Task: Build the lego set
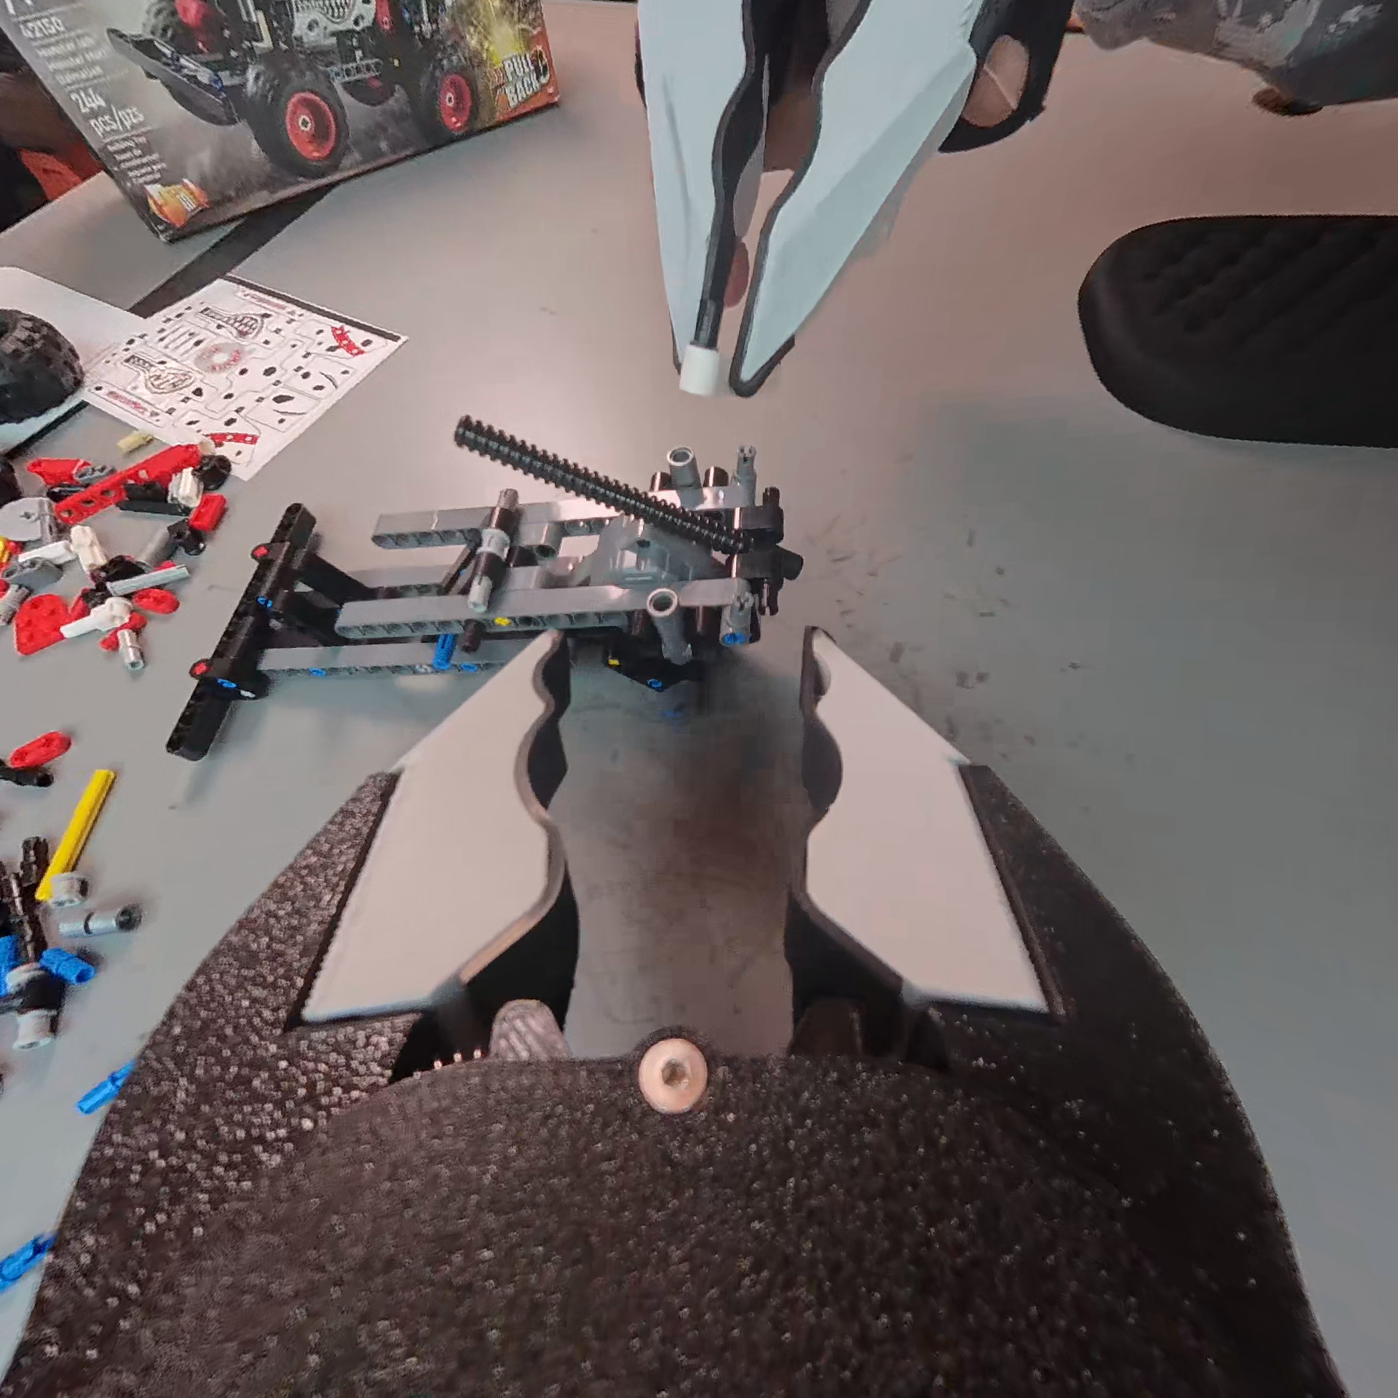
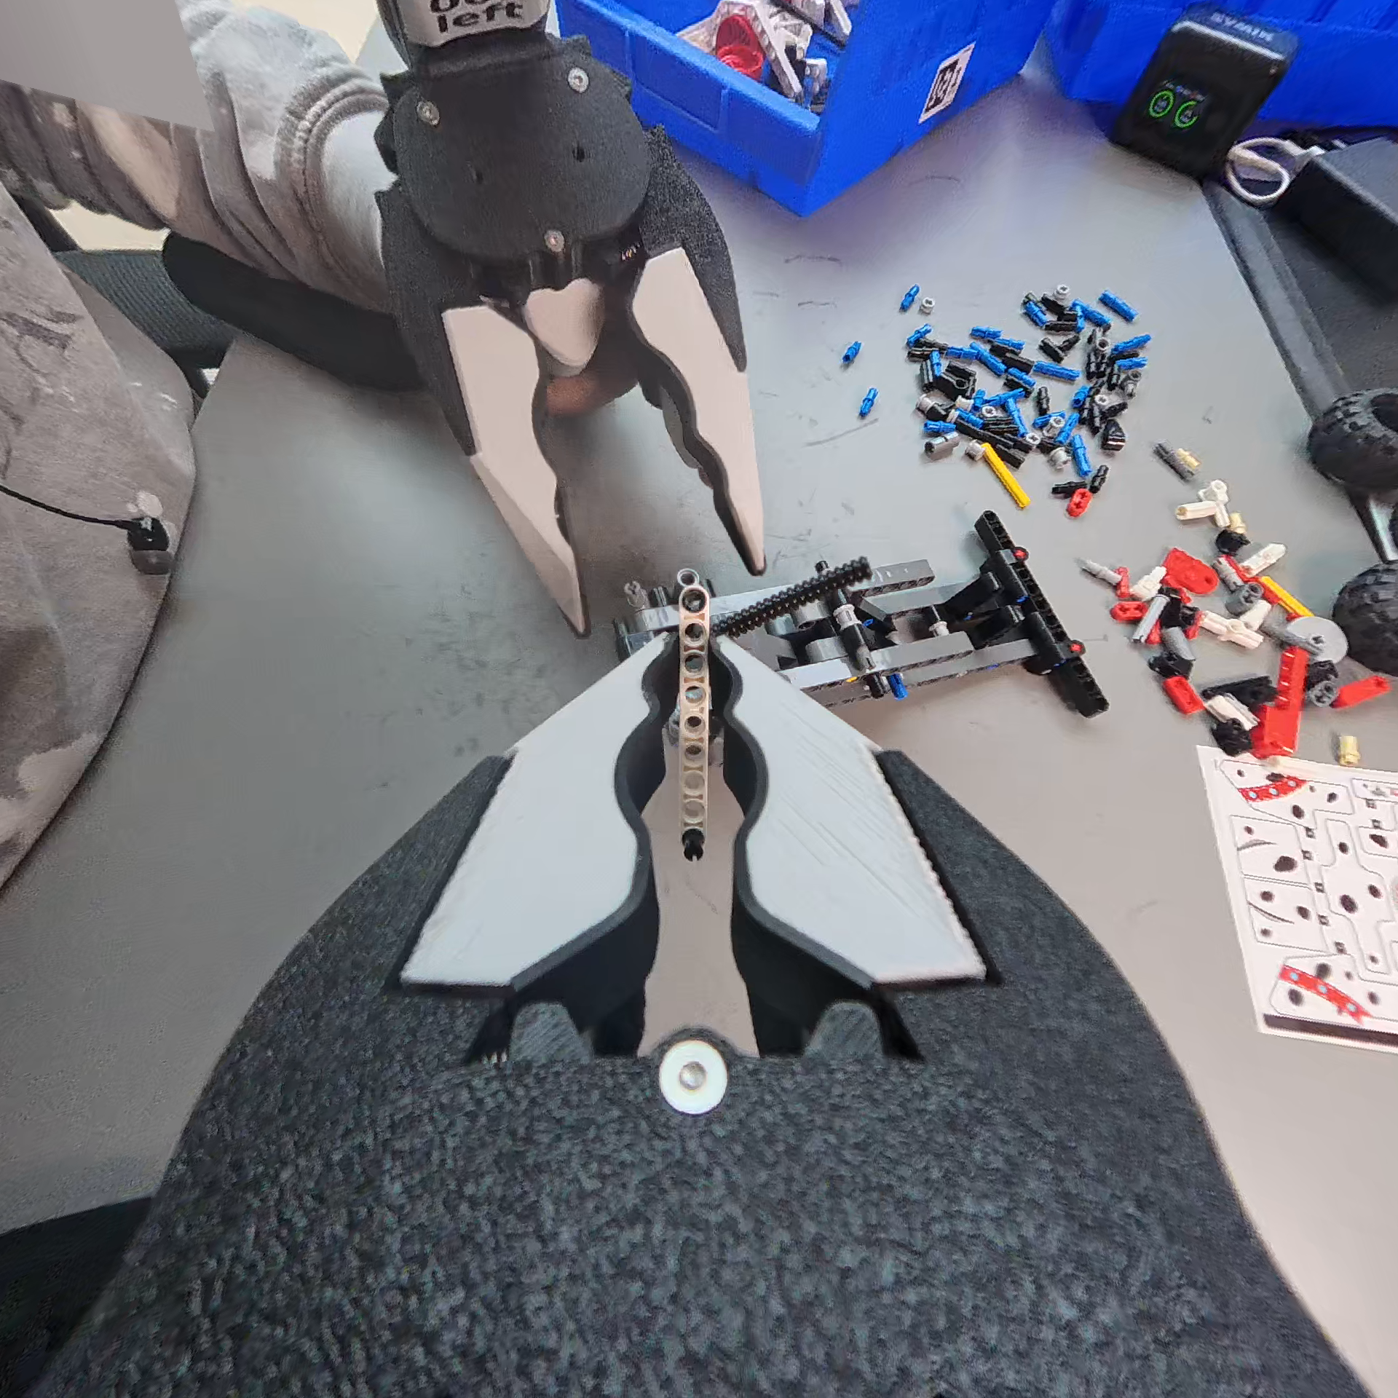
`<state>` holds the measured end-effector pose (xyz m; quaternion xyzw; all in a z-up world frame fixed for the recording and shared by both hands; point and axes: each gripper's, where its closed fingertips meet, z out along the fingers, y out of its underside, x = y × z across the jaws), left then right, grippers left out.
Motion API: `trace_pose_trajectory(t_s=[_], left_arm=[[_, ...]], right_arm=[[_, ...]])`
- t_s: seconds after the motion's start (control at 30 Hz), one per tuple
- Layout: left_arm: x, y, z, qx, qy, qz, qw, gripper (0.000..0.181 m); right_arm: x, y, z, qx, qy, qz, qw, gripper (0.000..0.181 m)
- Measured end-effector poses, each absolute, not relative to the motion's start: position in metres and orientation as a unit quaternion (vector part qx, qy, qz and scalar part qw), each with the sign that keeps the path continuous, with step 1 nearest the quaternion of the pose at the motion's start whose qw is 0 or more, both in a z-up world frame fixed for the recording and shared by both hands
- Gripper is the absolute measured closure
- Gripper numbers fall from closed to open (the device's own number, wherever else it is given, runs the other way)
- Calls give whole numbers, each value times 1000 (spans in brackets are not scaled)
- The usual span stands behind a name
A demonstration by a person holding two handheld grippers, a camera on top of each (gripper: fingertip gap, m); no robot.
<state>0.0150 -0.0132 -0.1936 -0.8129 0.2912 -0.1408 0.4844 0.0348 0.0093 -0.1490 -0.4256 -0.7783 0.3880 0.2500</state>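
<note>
Spread wide and empty, the left gripper (image 1: 681, 650) is seen just short of the chassis (image 1: 529, 575) on the surface (image 1: 1059, 605). Clamped in the right gripper (image 2: 692, 643), a light, rigid beam (image 2: 693, 719) is held edgewise above that frame's near end.

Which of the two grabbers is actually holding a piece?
The right gripper: it pinches a light holed beam. The left gripper is open and empty.

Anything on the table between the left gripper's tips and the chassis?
No. In the left wrist view only bare table lies between the open left gripper and the chassis, which sits right at its fingertips.
</note>
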Motion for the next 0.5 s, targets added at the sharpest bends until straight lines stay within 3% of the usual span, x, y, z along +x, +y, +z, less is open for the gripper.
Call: trace_pose_trajectory(t_s=[0.07,0.13,0.5], left_arm=[[20,-6,-200,-815,303,-129,476,124],[25,-3,-204,-814,320,-116,471,152],[32,-1,-203,-817,312,-135,466,155]], right_arm=[[33,9,-156,-427,-772,397,251,174],[33,7,-161,-430,-765,411,246,174],[36,5,-169,-446,-738,441,248,174]])
